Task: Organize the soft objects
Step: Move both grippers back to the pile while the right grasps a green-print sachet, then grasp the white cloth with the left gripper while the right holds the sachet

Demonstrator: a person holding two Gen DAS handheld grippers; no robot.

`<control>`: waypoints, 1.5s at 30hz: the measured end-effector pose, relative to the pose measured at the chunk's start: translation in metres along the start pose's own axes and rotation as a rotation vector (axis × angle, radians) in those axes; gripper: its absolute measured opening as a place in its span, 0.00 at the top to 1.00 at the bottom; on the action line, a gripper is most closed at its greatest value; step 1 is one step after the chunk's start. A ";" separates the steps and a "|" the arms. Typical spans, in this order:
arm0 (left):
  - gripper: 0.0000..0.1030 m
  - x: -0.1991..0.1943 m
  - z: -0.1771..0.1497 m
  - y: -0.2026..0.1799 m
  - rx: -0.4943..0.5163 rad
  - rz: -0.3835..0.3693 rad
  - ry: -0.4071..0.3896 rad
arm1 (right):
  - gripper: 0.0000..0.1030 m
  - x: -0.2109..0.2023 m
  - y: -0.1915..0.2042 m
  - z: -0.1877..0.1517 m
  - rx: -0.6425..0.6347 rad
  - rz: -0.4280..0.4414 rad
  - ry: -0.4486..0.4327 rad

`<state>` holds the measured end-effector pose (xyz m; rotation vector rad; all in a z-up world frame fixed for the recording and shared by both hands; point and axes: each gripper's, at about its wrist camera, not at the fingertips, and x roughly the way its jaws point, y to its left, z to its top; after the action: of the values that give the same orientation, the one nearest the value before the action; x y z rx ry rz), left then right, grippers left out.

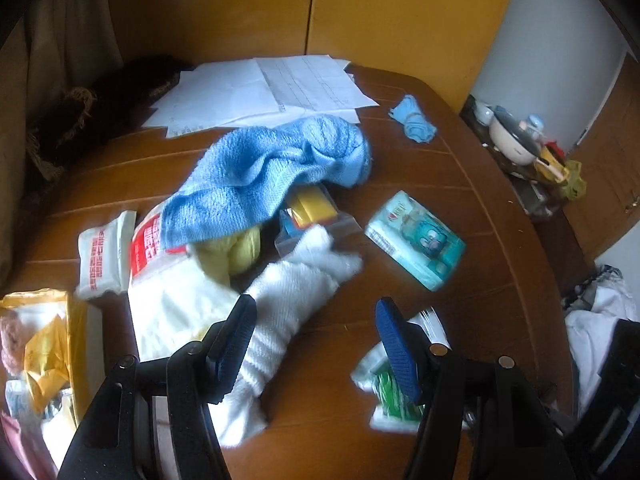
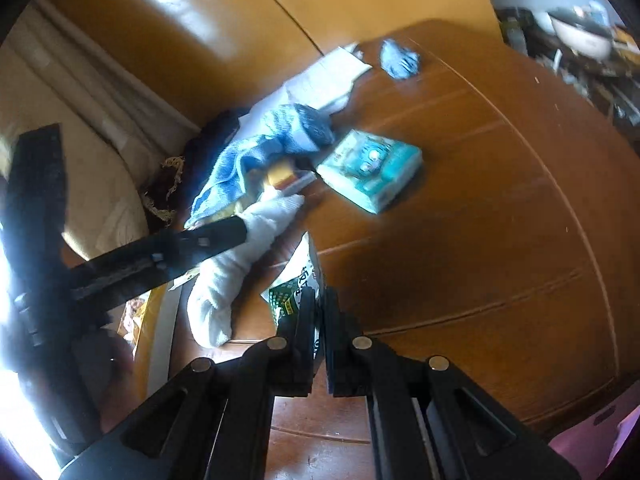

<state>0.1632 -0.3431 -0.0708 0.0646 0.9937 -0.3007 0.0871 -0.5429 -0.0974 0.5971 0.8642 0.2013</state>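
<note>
Through the left wrist we see our left gripper (image 1: 316,344) spread apart, a rolled white terry towel (image 1: 288,300) by its left finger. Through the right wrist, our right gripper (image 2: 318,304) is clamped on a green-and-white tissue packet (image 2: 298,280).

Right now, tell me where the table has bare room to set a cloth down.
Most bare wood lies on the table right of the teal tissue pack, out to the edge. A smaller patch sits between that pack and the small blue cloth. The left is crowded: blue towel, white towel, packets, papers.
</note>
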 end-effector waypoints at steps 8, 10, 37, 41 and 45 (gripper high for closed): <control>0.37 -0.023 -0.012 -0.011 -0.008 -0.050 -0.001 | 0.96 0.000 -0.001 -0.002 0.016 0.019 -0.004; 0.37 -0.017 -0.005 -0.007 -0.016 0.030 -0.021 | 0.96 0.001 -0.002 -0.002 0.019 0.022 0.001; 0.66 -0.022 -0.030 -0.018 0.051 0.054 0.005 | 0.96 0.007 -0.002 -0.010 0.027 0.043 0.027; 0.64 -0.038 -0.027 -0.018 0.030 0.046 -0.069 | 0.96 0.006 -0.004 -0.010 0.035 0.051 0.027; 0.26 -0.020 -0.011 -0.021 0.104 0.128 -0.096 | 0.96 0.007 -0.008 -0.010 0.053 0.052 0.029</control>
<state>0.1381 -0.3566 -0.0586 0.2056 0.8738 -0.2352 0.0834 -0.5425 -0.1109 0.6678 0.8844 0.2349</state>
